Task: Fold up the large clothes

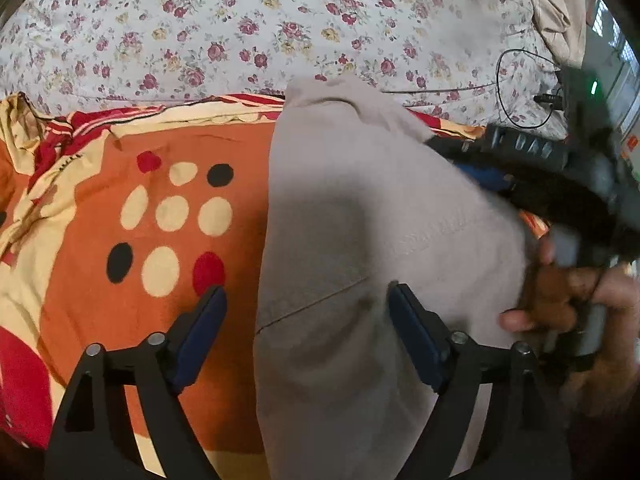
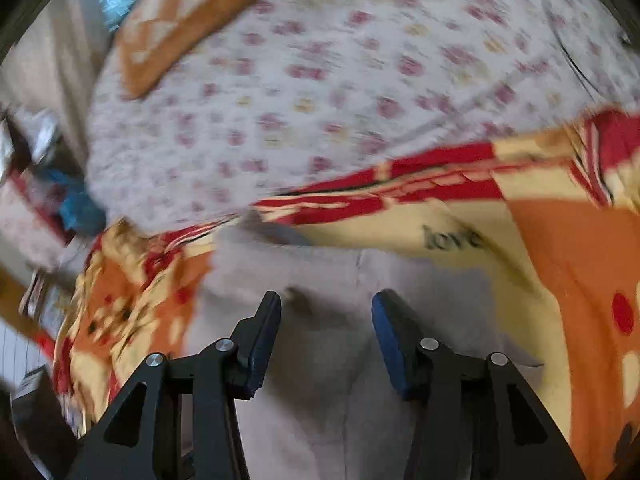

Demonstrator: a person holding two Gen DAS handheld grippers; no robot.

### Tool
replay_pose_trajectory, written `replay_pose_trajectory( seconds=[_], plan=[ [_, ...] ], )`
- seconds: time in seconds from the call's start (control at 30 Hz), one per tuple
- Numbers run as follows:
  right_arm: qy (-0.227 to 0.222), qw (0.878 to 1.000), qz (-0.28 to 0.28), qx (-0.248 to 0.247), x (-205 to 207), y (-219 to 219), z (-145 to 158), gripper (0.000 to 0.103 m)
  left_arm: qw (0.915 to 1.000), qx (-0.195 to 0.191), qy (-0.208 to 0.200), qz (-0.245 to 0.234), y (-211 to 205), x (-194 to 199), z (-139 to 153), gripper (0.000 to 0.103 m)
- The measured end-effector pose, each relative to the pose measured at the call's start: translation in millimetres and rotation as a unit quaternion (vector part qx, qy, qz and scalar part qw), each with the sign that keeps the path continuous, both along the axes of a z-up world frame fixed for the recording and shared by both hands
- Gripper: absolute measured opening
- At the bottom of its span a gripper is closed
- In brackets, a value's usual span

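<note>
A beige-grey garment (image 1: 360, 240) lies folded lengthwise on an orange, red and cream patterned blanket (image 1: 160, 200). My left gripper (image 1: 306, 300) is open above the garment's near left part; its left finger hangs over the blanket, its right finger over the cloth. The right gripper (image 1: 500, 178) shows in the left wrist view over the garment's right edge, held by a hand (image 1: 560, 292). In the blurred right wrist view the right gripper (image 2: 326, 304) is open above the garment (image 2: 340, 360), holding nothing.
A white floral bedsheet (image 1: 240, 32) covers the bed beyond the blanket. A black cable (image 1: 516, 80) lies on it at the right. An orange checked pillow (image 2: 188, 16) sits far back. Clutter (image 2: 40, 184) lies past the bed's left edge.
</note>
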State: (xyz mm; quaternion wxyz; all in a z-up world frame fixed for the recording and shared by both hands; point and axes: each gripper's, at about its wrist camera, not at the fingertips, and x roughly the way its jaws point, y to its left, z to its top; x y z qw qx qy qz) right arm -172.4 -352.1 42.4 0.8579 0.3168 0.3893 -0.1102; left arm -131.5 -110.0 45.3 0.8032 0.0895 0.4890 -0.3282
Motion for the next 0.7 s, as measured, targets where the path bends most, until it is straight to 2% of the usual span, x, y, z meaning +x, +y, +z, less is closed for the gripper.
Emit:
replay_pose_trajectory(
  seconds=[0.13,0.3,0.5,0.57,0.63,0.67,0.7],
  plan=[
    [-0.036,0.999,-0.019,0.018,-16.3,-11.0,-9.6,0.043,1.0,-0.003,0.003,0.001,-3.4,0.2,-3.4,0.089],
    [-0.022,1.0,-0.015,0.017,-26.4,-6.3,6.1,0.047,1.0,0.002,-0.006,0.005,-0.4,-3.7,-1.5,0.089],
    [0.012,0.998,0.04,-0.05,-65.8,35.1,37.2,0.064,0.9998,0.015,-0.016,0.003,2.9,-14.0,1.6,0.089],
    [0.022,0.996,0.053,-0.073,-77.3,47.3,36.7,0.067,0.9997,0.018,-0.017,0.003,4.7,-18.1,1.7,0.089],
    [0.062,0.988,0.06,-0.126,-85.7,59.6,25.1,0.068,0.9997,0.019,-0.015,0.005,7.5,-22.2,2.2,0.089],
    [0.082,0.983,0.062,-0.151,-88.6,63.5,17.4,0.071,0.9997,0.02,-0.014,0.006,8.8,-24.0,2.7,0.089],
    [0.085,0.983,0.061,-0.153,-92.2,64.9,14.7,0.077,0.9997,0.021,-0.014,0.007,10.4,-26.1,3.3,0.089]
  ],
)
